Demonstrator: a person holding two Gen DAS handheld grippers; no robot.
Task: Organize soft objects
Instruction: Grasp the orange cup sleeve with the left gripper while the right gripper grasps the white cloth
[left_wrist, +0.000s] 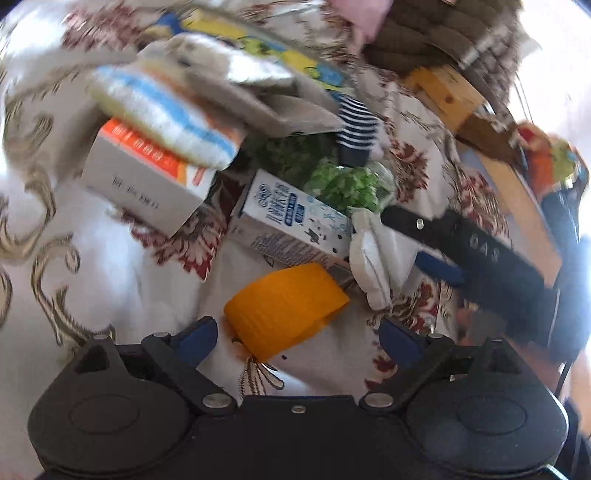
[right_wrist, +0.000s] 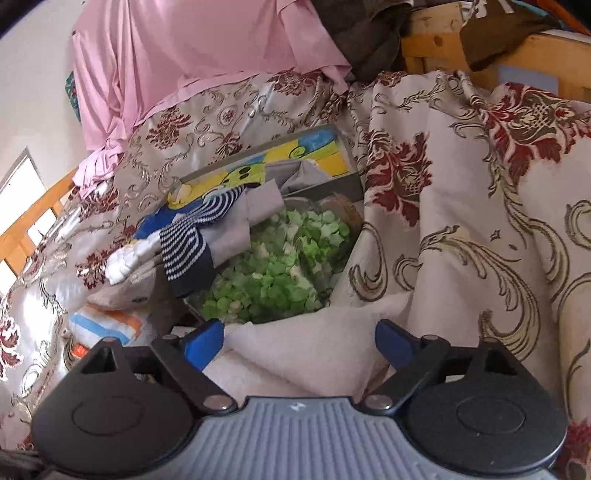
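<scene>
The folded white padded cloth (right_wrist: 310, 347) lies on the floral bedspread (right_wrist: 461, 192) between your spread, empty right fingers (right_wrist: 393, 341), so closing carelessly may pinch bedspread folds too.

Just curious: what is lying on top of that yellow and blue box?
A navy-striped sock and a grey cloth drape over the yellow and blue box. They cover much of its lid, so anything beneath them cannot be seen.
</scene>
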